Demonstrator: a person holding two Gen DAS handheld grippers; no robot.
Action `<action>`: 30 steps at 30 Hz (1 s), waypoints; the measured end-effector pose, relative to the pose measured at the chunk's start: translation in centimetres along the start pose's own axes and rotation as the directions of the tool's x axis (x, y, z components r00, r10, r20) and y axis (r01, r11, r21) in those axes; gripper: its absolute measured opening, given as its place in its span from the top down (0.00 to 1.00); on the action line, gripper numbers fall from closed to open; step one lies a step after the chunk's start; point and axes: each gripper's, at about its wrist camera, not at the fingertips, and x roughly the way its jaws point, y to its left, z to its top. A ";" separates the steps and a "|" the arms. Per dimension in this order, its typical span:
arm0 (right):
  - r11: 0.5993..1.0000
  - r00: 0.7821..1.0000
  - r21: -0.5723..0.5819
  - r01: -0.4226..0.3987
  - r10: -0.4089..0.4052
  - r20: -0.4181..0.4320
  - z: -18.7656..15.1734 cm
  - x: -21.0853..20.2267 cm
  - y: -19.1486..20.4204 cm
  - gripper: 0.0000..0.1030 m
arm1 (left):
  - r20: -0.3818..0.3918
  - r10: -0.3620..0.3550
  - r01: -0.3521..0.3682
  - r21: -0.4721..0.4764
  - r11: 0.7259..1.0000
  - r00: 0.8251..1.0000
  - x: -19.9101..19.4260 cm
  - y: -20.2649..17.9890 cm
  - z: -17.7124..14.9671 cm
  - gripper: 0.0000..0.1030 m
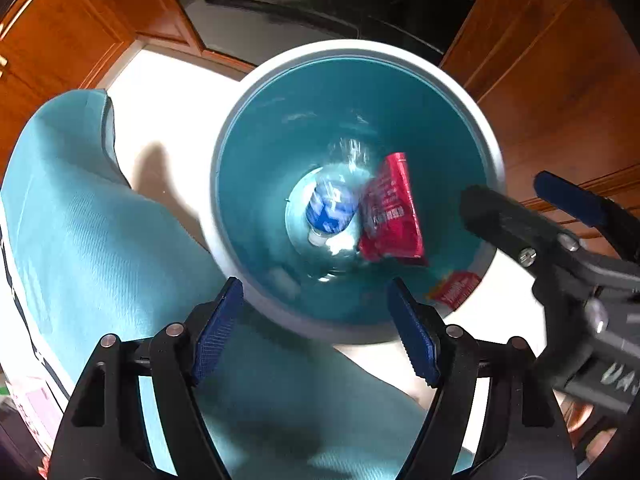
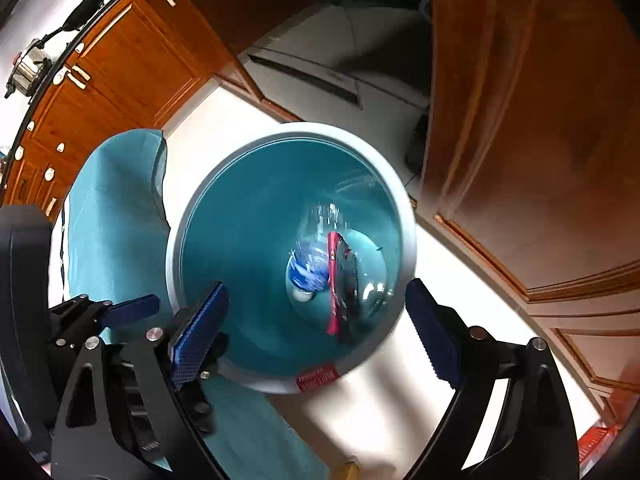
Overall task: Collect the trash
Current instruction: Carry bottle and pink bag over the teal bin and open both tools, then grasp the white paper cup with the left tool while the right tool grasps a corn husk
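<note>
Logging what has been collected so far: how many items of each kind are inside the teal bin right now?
Plastic bottle: 1
Red wrapper: 1
Total inside the bin: 2
Both grippers, left and right, are open and carry nothing.

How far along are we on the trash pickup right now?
Done: a clear plastic bottle with a blue label and a red snack wrapper lie inside the teal round bin. In hand: nothing; the left gripper and right gripper are open. Left: nothing visible.
</note>
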 end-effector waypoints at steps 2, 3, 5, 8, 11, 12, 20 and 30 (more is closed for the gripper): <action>0.999 0.999 -0.019 0.043 -0.043 0.029 -0.4 -1.2 0.1 0.16 | 0.010 0.003 -0.003 -0.006 1.000 1.000 -0.7 0.2 -0.4 0.27; 0.998 0.998 -0.024 0.058 -0.057 0.038 -0.5 -1.7 0.0 0.16 | 0.013 0.004 -0.004 -0.008 1.000 1.000 -0.9 0.2 -0.5 0.27; 0.997 0.996 -0.024 0.076 -0.074 0.058 -0.8 -2.7 -0.3 0.16 | 0.021 0.003 -0.002 -0.017 1.000 1.000 -1.5 0.4 -0.8 0.27; 0.996 0.994 -0.013 0.089 -0.088 0.069 -1.4 -4.2 -0.5 0.16 | 0.035 -0.002 0.004 -0.034 0.999 0.999 -2.5 0.8 -1.8 0.27; 0.996 0.993 -0.010 0.093 -0.092 0.072 -2.1 -5.3 -0.3 0.15 | 0.060 -0.009 0.012 -0.045 0.999 0.998 -4.3 1.1 -3.3 0.27; 0.996 0.993 -0.011 0.093 -0.092 0.070 -2.5 -5.8 0.0 0.15 | 0.066 -0.011 0.014 -0.048 0.999 0.998 -4.8 1.1 -3.9 0.27; 0.994 0.995 -0.101 0.047 -0.038 0.089 -5.7 -9.5 4.5 0.14 | 0.152 -0.026 0.041 -0.096 0.995 0.988 -10.4 2.4 -9.7 0.26; 0.966 0.995 -0.257 -0.029 0.052 0.083 -10.7 -12.5 12.4 0.14 | 0.251 0.032 0.017 -0.191 0.982 0.967 -16.0 9.4 -19.1 0.26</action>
